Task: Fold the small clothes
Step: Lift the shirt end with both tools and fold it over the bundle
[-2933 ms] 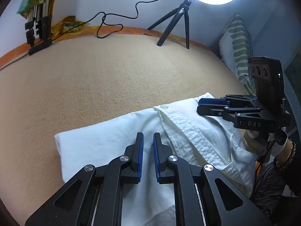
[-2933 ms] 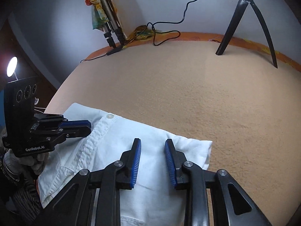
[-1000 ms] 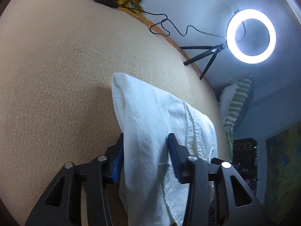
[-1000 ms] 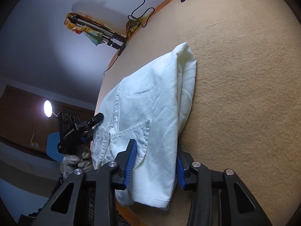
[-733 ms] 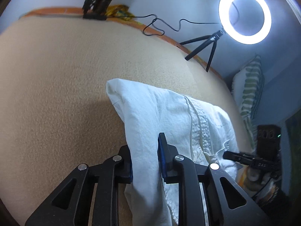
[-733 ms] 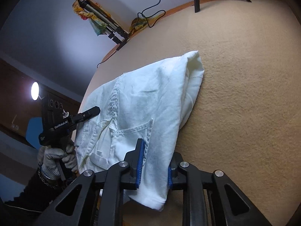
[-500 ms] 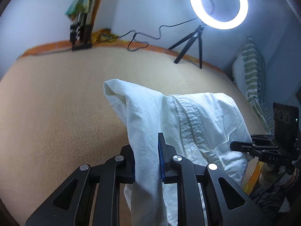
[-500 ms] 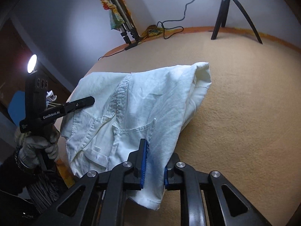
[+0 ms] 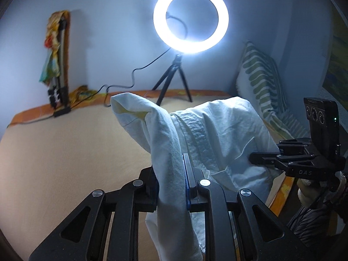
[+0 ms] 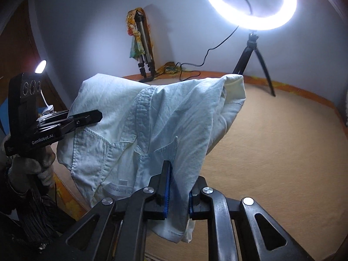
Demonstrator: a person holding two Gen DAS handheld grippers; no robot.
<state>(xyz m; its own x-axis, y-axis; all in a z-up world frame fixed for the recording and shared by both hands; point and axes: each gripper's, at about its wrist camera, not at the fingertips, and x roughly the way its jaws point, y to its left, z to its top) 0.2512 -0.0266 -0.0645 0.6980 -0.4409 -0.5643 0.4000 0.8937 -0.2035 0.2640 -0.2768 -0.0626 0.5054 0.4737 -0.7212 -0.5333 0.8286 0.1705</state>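
Pinching white shirt [image 9: 219,130] w/ both tools, left tool [image 9: 170,182] & right tool [image 10: 178,187].

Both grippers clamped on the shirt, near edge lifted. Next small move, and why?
Probably carry both forward to lay the raised edge over the far half: the left hand-held gripper and right hand-held gripper each pinch the white shirt, which hangs lifted above the beige blanket.

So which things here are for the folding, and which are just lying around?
For the folding:
white shirt
left gripper, shut on it
right gripper, shut on it

Just lying around:
ring light
striped pillow
folded tripod
black cable
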